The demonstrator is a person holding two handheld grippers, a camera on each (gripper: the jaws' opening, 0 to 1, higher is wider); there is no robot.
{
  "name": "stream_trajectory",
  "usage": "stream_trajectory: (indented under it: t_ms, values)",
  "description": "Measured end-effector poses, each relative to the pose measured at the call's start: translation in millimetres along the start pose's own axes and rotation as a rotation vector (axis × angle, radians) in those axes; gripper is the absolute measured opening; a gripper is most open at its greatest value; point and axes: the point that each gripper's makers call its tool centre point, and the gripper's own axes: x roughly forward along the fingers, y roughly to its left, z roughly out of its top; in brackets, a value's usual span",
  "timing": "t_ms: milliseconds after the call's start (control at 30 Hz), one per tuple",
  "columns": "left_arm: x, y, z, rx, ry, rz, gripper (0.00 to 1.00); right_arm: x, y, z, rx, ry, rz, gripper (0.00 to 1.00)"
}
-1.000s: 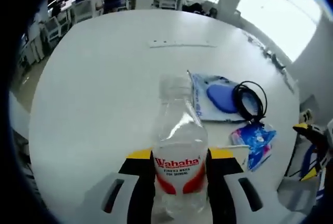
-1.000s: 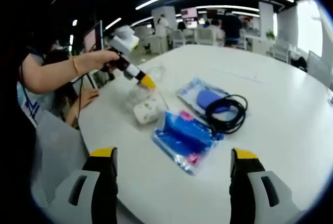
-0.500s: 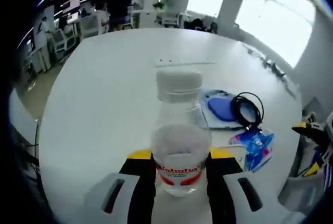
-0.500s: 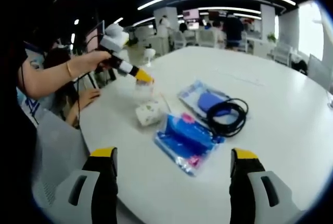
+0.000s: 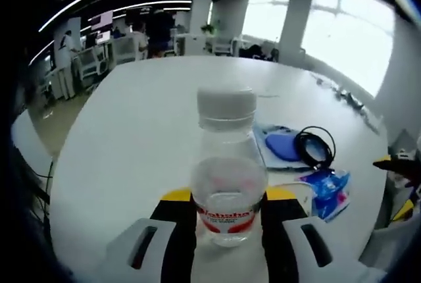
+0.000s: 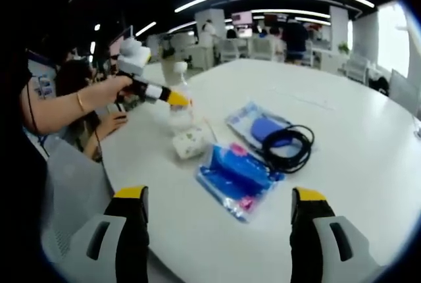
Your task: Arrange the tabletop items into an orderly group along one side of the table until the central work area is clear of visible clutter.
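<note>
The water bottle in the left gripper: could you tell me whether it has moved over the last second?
Yes. In the right gripper view, the water bottle has gone from tilted and low to upright, lifted above the white box on the table, held by the left gripper.

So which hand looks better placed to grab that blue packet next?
The right, probably. The right tongs are open and empty, facing the blue packet. The left tongs are already shut on the water bottle.
</note>
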Motion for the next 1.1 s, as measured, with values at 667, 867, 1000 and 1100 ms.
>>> stream_trajectory:
  t_ms: [667, 867, 1000, 1100]
  values:
    - [-10.2, -6.5, -12.1, 0.052, -0.12, 0.092, 0.36, -1.2, 7.4, 0.6, -0.015, 0.001, 0.016, 0.87]
    - [-8.6, -10.2, -12.2, 0.066, -0.137, 0.134, 0.36, -1.6, 8.5, -0.5, -0.015, 0.001, 0.017, 0.87]
    - [-7.4, -11.3, -13.3, 0.081, -0.149, 0.153, 0.36, -1.8, 10.5, -1.5, -0.019, 0.003, 0.02, 0.87]
    - [-7.2, -9.8, -12.7, 0.076, -0.162, 0.155, 0.37, -2.6, 9.6, -2.2, -0.017, 0.004, 0.017, 0.87]
